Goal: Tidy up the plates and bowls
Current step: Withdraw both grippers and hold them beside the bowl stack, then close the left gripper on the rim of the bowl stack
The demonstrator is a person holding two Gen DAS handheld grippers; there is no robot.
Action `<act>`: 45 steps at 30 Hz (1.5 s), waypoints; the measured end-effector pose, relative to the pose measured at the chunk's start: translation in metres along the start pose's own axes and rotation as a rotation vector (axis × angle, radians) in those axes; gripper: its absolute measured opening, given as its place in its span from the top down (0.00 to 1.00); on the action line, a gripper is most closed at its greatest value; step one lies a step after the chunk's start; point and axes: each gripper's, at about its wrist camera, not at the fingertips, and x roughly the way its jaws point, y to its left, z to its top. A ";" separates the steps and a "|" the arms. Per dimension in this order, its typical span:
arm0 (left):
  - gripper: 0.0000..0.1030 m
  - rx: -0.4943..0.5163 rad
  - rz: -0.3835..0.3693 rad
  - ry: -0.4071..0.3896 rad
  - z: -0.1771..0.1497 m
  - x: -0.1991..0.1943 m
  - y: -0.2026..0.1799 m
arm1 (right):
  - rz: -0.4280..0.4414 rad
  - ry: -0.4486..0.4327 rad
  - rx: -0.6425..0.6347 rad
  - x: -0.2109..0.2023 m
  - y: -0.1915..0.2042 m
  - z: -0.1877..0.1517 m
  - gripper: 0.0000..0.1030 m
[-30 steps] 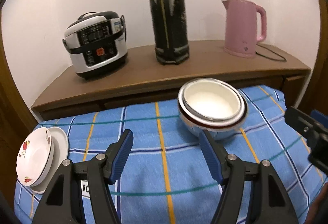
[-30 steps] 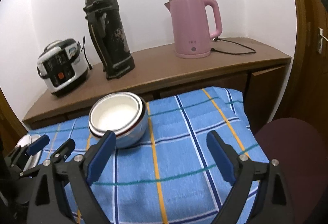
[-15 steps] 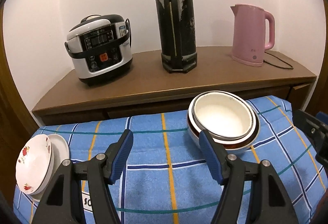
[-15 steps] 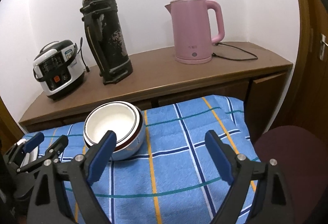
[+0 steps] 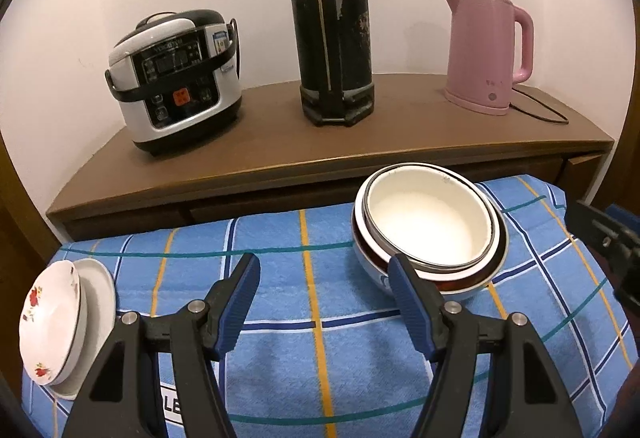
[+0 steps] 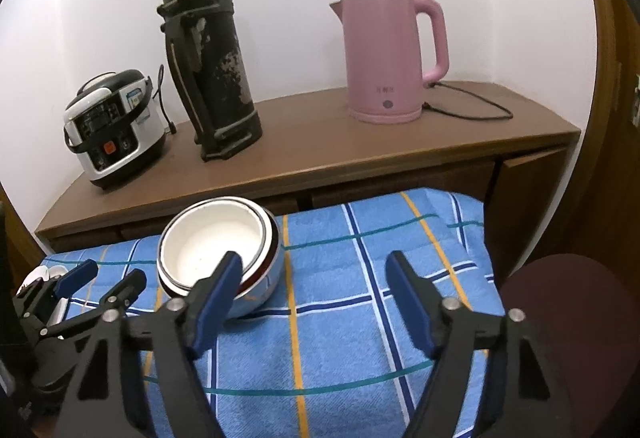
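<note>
A stack of nested white bowls [image 5: 428, 230] [image 6: 216, 242], the outer one rimmed in dark red, stands on the blue checked cloth near its far edge. Two white plates [image 5: 52, 322] [image 6: 40, 274], the upper one with red flowers, lie at the cloth's left edge. My left gripper [image 5: 322, 274] [image 6: 100, 278] is open over bare cloth, its right finger just in front of the bowls. My right gripper [image 6: 314, 266] hovers to the right of the bowls with its jaws closing and only cloth between them. Its left finger overlaps the bowls' near rim in view.
Behind the table a wooden sideboard [image 5: 360, 141] carries a rice cooker [image 5: 176, 77], a tall black flask [image 5: 328, 17] and a pink kettle [image 5: 488, 53] with a cord. A dark red round seat [image 6: 568, 338] stands off the table's right edge.
The right gripper's jaws have narrowed. Both grippers have edged a little toward the bowls, which look slightly larger and lower in the left wrist view. Bowls and plates have stayed put.
</note>
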 end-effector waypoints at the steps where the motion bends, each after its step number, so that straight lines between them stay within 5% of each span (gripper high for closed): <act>1: 0.33 0.001 -0.001 0.003 0.000 0.001 -0.001 | 0.006 0.008 0.008 0.002 -0.002 0.000 0.37; 5: 0.33 -0.003 -0.044 0.034 0.004 0.007 -0.001 | 0.022 0.015 0.035 0.009 -0.007 0.000 0.45; 14: 0.33 -0.102 -0.074 0.022 0.031 0.022 0.011 | 0.094 0.015 0.049 0.032 0.003 0.021 0.38; 24: 0.33 -0.101 -0.088 0.054 0.038 0.060 0.000 | 0.074 0.111 0.038 0.084 0.015 0.016 0.43; 29: 0.43 -0.119 -0.105 0.085 0.032 0.079 0.000 | 0.058 0.136 0.038 0.100 0.015 0.010 0.45; 40: 0.77 -0.137 -0.161 0.054 0.024 0.086 -0.006 | 0.086 0.138 0.022 0.107 0.029 0.006 0.69; 45: 0.77 -0.167 -0.167 0.048 0.023 0.086 -0.005 | 0.083 0.133 0.038 0.106 0.029 0.006 0.70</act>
